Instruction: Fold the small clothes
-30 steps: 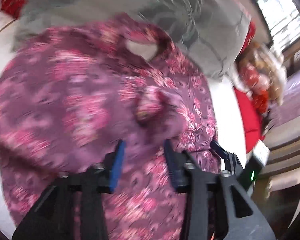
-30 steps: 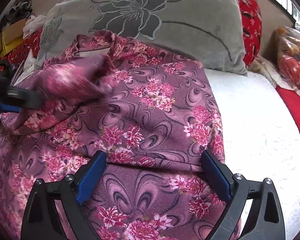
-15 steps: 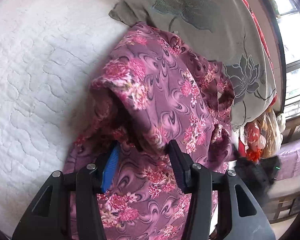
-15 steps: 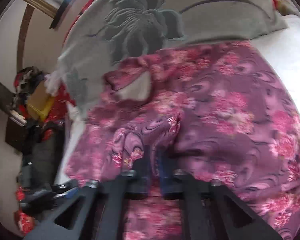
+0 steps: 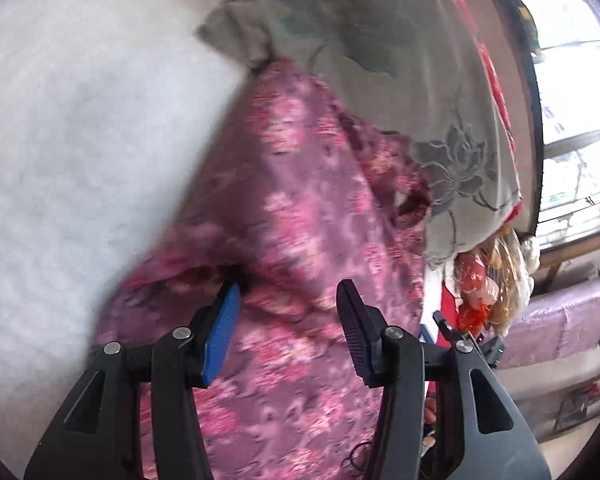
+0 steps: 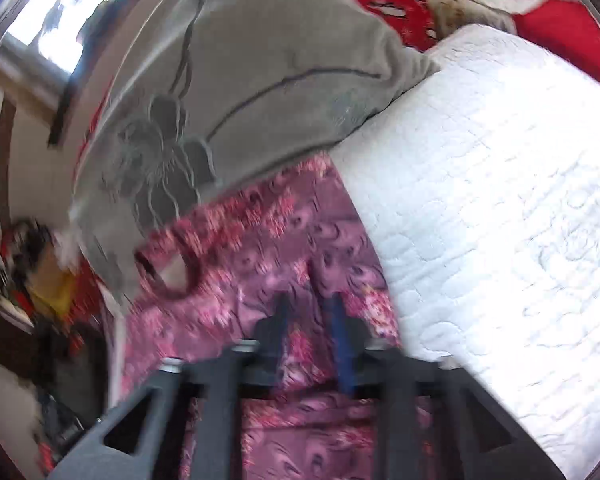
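A purple garment with pink flowers (image 5: 300, 216) lies on a white quilted bed, its far end against a grey pillow. It also shows in the right wrist view (image 6: 260, 272). My left gripper (image 5: 288, 304) is open just above the garment, with cloth between and below its fingers. My right gripper (image 6: 310, 320) is nearly closed on a raised ridge of the garment's cloth near its right edge. Both views are blurred by motion. The right gripper (image 5: 452, 332) peeks in at the lower right of the left wrist view.
A grey pillow (image 5: 400, 60) with a flower pattern (image 6: 240, 80) leans at the head of the bed. The white quilt (image 5: 80, 140) (image 6: 500, 200) lies on both sides of the garment. Red cloth and bags (image 5: 484, 280) sit beyond the bed edge.
My left gripper has opened wider and let go of the fold it held. My right gripper, wide open a second ago, has shut on a ridge of cloth and swung right.
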